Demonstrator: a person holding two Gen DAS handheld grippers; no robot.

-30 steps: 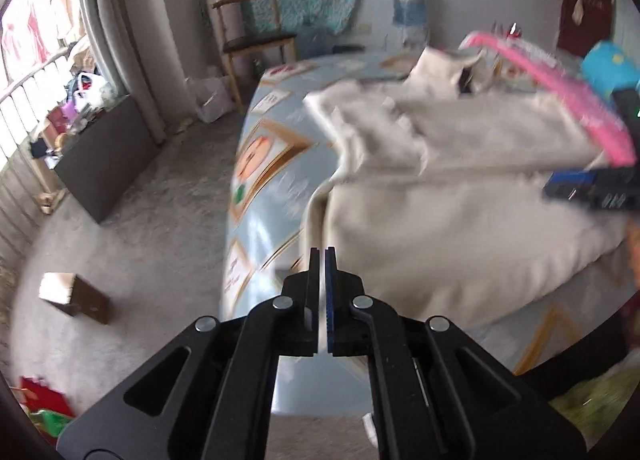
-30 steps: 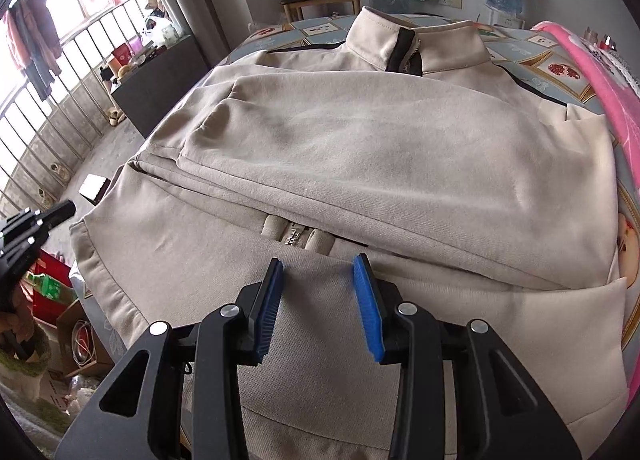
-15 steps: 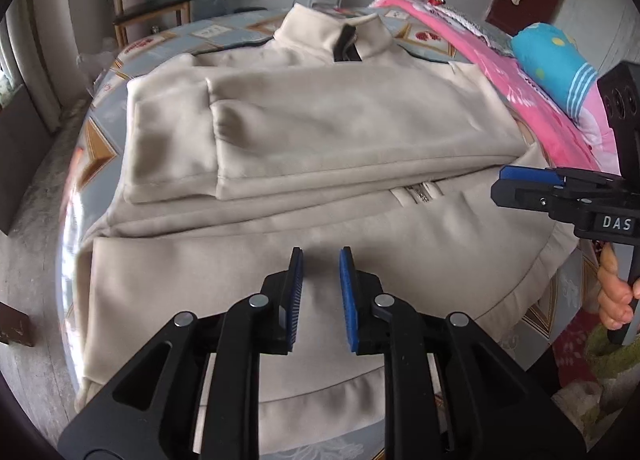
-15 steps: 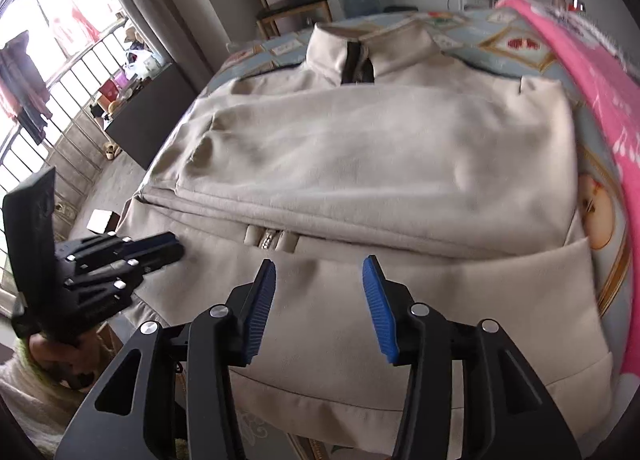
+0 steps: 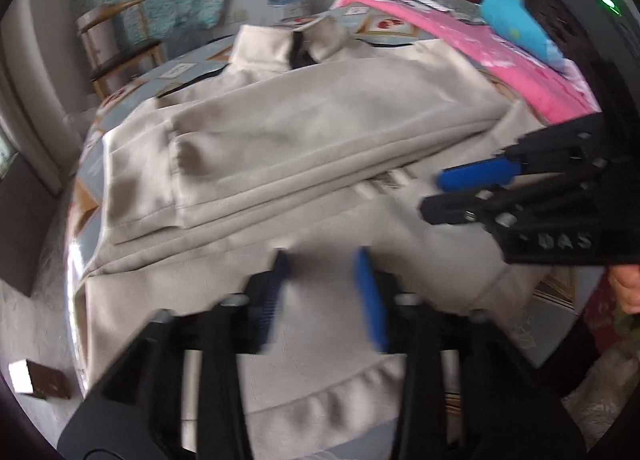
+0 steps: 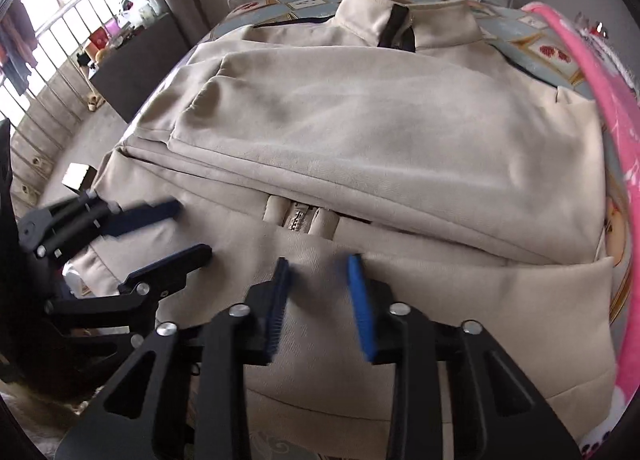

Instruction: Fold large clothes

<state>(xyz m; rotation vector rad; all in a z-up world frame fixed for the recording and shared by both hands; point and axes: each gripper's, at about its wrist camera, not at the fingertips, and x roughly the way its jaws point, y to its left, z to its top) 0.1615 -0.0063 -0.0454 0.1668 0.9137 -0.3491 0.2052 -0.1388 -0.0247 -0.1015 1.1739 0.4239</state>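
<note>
Beige fleece zip jacket (image 6: 360,132) lies flat on patterned bed (image 5: 380,26), sleeves folded in, hem nearest. Left gripper (image 5: 324,292) spread above hem, empty. Right gripper (image 6: 320,300) closing, nothing between pads. Risk: pinching top layer only, so hem fold drags crooked.

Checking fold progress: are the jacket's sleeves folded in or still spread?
Folded in: the sleeves lie across the jacket chest; its lower half is still flat, unfolded.
</note>
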